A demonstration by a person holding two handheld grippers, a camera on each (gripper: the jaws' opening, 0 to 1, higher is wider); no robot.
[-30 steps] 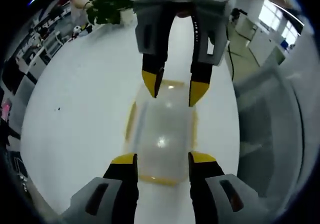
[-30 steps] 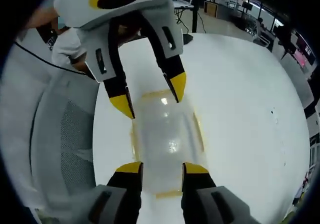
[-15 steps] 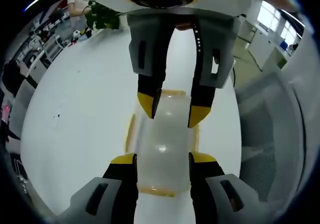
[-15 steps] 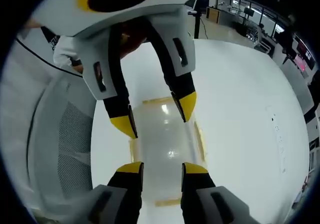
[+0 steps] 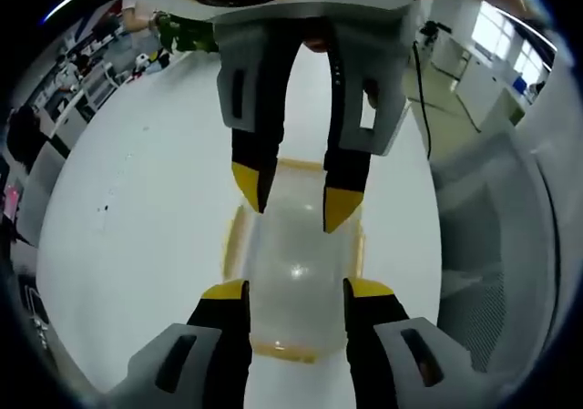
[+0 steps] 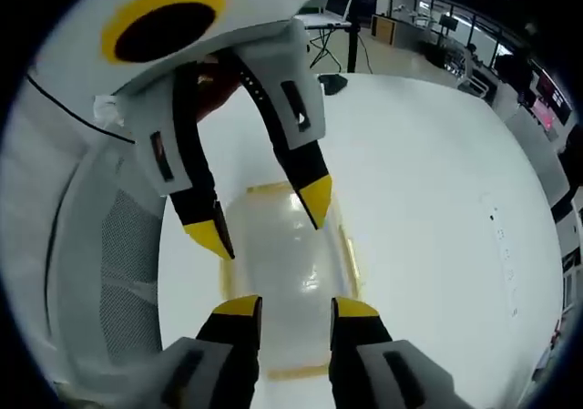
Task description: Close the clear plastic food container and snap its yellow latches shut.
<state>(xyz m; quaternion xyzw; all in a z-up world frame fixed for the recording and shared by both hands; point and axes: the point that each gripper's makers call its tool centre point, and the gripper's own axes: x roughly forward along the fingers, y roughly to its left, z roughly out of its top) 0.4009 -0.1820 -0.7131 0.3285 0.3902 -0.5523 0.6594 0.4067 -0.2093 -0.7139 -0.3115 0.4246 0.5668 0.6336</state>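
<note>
Two grippers meet over one container from opposite ends. Nearest in the left gripper view, the left gripper (image 5: 293, 291) has its jaws spread, yellow tips straddling the near end of the clear plastic container (image 5: 296, 272), which lies flat on the white surface (image 5: 137, 227). The container's long axis runs straight away from these jaws toward the right gripper (image 5: 293, 199), which reaches in from the far end, its jaws likewise spread, tips poised over the far part of the lid. Yellow latches (image 5: 232, 240) run along both long sides and both short ends; whether any is snapped cannot be told.

In the right gripper view the arrangement mirrors: the right gripper (image 6: 289, 309) is spread above the near end of the container (image 6: 278, 263), with the left gripper (image 6: 264, 216) opposite. A side latch (image 6: 349, 252) shows along the right edge.

Judgement: each gripper lies closest to its own end latch, so the end latches suit the next press. Beyond stands a mesh chair (image 5: 483, 245), then an office background.
</note>
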